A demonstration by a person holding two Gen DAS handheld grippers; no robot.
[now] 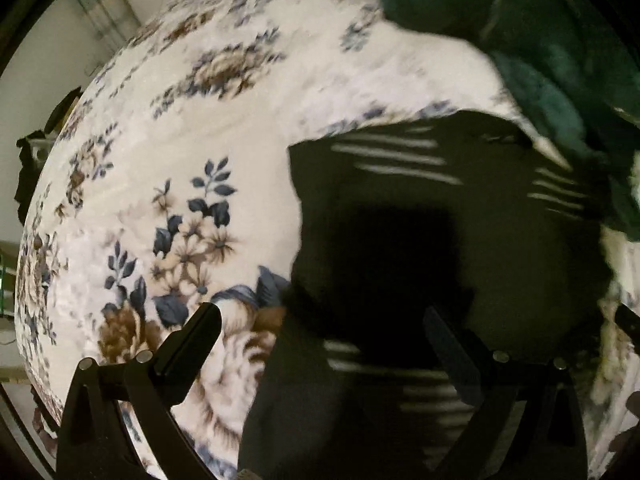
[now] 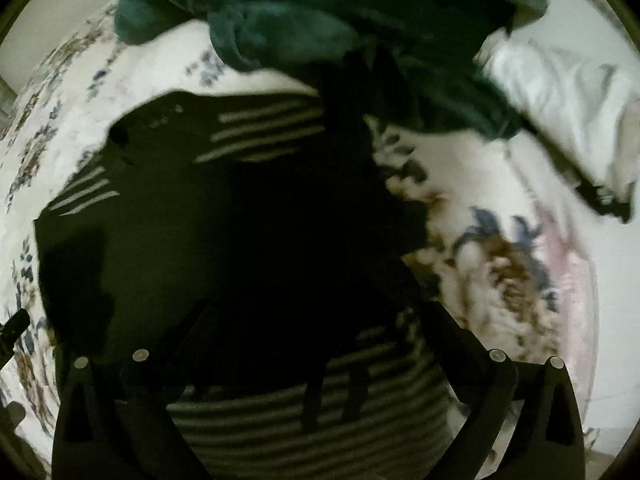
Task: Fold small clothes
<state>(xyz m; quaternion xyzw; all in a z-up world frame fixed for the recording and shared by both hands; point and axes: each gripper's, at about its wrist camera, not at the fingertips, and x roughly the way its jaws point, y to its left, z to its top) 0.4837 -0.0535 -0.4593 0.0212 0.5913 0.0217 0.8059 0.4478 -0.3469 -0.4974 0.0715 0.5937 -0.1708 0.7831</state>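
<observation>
A small black garment with white stripes (image 1: 400, 216) lies spread on a floral bedsheet (image 1: 192, 128). It fills the middle of the right wrist view (image 2: 224, 224) too. My left gripper (image 1: 324, 316) is open, its left finger over the sheet and its right finger over the garment's near edge. My right gripper (image 2: 316, 312) is open just above the garment's striped near part. Neither gripper holds cloth.
A dark green garment (image 1: 532, 32) lies bunched at the far right of the bed and shows in the right wrist view (image 2: 320, 12). A white cloth (image 2: 560, 92) lies to the right. A wall (image 1: 48, 52) is past the bed's left edge.
</observation>
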